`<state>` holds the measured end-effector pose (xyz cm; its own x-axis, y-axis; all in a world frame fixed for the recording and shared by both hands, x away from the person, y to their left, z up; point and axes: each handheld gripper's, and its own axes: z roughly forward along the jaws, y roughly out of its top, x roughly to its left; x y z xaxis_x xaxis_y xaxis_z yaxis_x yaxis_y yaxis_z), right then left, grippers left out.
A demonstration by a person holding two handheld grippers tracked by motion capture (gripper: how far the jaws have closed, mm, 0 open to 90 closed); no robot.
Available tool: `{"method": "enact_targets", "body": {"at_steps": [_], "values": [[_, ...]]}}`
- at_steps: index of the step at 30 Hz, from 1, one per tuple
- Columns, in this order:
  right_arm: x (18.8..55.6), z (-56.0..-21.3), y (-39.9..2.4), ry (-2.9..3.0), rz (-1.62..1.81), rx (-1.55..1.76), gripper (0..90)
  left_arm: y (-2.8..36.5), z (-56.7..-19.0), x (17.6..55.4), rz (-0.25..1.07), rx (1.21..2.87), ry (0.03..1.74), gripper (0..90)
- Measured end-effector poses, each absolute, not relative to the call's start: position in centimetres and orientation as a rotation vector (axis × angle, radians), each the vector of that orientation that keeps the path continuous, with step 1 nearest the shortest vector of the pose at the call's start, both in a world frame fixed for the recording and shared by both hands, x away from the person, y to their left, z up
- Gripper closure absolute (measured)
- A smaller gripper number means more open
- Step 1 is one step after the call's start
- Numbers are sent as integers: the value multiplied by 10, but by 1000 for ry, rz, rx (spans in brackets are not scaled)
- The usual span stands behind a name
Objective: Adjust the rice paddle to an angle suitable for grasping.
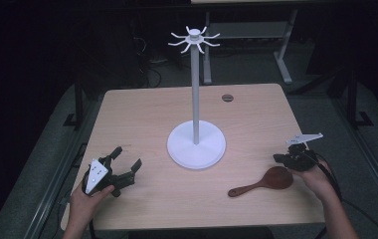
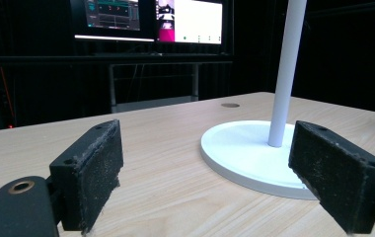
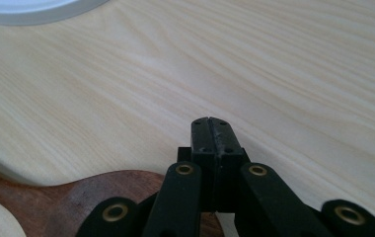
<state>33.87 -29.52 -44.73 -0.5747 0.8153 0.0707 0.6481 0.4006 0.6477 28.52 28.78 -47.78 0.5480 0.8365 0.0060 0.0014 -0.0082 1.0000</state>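
We are holding the right tool with its jaws pressed together at the bowl end of the dark brown wooden spoon, which is lying flat near the right front corner of the pale wooden table, handle pointing toward the table's middle. In the right tool view the pads are meeting with nothing visible between them, and the spoon's bowl is sitting just under the linkage, so we are judging that the rim may not be caught at all. If we are lifting from here, the spoon could stay on the table, or, pinched only at a thin edge, swing down by its long handle and drop. A shallow bite on a smooth rounded bowl would be the cause.

The spoon is looking reddish-brown, with a broad oval bowl narrowing into a slim handle with a rounded tip.

We are resting the left tool at the left front of the table with its jaws wide apart and empty, facing the white hook stand with a round base, which is standing well apart from the spoon.
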Motion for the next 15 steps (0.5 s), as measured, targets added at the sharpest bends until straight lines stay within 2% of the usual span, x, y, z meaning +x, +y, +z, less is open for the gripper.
{"method": "enact_targets", "body": {"at_steps": [15], "values": [[340,-454,-291,2491,893,1278,899,288,-478,285,776,1437,771,129]]}}
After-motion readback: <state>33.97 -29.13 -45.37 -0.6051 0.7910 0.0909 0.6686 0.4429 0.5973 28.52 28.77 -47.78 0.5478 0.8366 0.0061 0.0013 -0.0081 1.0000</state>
